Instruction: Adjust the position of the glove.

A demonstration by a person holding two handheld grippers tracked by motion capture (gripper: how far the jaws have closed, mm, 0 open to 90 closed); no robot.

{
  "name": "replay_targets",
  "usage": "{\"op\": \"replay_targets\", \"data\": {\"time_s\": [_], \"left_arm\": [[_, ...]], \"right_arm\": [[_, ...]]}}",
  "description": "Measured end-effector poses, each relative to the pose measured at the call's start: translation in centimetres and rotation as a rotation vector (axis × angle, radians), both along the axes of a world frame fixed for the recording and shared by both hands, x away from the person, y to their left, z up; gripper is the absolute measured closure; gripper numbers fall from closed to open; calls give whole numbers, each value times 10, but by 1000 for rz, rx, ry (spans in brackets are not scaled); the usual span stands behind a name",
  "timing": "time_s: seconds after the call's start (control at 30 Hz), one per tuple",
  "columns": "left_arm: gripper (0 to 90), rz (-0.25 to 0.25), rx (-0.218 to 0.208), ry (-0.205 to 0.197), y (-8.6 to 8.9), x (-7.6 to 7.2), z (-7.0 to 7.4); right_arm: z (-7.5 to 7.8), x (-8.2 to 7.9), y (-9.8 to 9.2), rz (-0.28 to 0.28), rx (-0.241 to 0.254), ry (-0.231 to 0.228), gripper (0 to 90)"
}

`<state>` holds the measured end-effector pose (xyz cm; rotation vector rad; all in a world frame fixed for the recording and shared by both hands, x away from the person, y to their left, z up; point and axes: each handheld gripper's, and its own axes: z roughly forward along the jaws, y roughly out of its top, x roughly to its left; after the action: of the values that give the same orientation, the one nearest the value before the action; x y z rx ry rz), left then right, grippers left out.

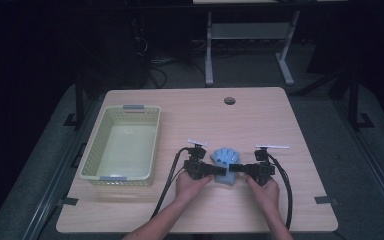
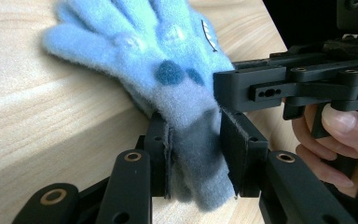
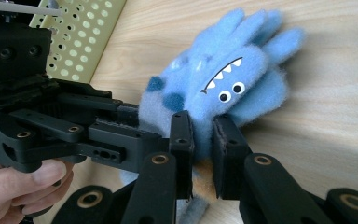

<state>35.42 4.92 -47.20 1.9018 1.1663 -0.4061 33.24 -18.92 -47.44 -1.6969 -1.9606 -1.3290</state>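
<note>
A fuzzy light-blue glove (image 1: 224, 158) with a monster face lies on the wooden table (image 1: 260, 120), its fingers pointing away from the person. My left gripper (image 1: 219, 170) comes in from the left and my right gripper (image 1: 232, 169) from the right, meeting at the cuff. In the left gripper view, the left gripper (image 2: 198, 158) is shut on the glove's (image 2: 168, 60) greyish cuff. In the right gripper view, the right gripper (image 3: 201, 149) pinches the cuff edge of the glove (image 3: 233, 79) below the face. Each view shows the other gripper close alongside.
A pale yellow-green perforated basket (image 1: 92, 150) stands on the left of the table with nothing in it. A round cable hole (image 1: 229, 100) sits near the table's far edge. Cables trail back from both grippers toward the near edge.
</note>
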Motion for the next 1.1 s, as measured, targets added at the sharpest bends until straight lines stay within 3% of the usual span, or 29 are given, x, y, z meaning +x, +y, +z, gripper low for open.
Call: {"op": "replay_targets", "data": {"time_s": [0.43, 0.5, 0.6, 0.8, 1.1], "left_arm": [[680, -6, 3, 6, 1, 1, 0], [683, -6, -5, 23, 1, 2, -2], [630, 4, -20, 84, 3, 4, -6], [587, 20, -34, 123, 1, 6, -6], [677, 3, -90, 160, 4, 10, -14]], "right_arm": [[1, 0, 2, 3, 1, -8, 812], [0, 0, 3, 4, -2, -9, 812], [-1, 0, 3, 4, -11, -6, 813], [-7, 0, 1, -11, -20, 9, 814], [-8, -1, 1, -15, -13, 8, 814]]}}
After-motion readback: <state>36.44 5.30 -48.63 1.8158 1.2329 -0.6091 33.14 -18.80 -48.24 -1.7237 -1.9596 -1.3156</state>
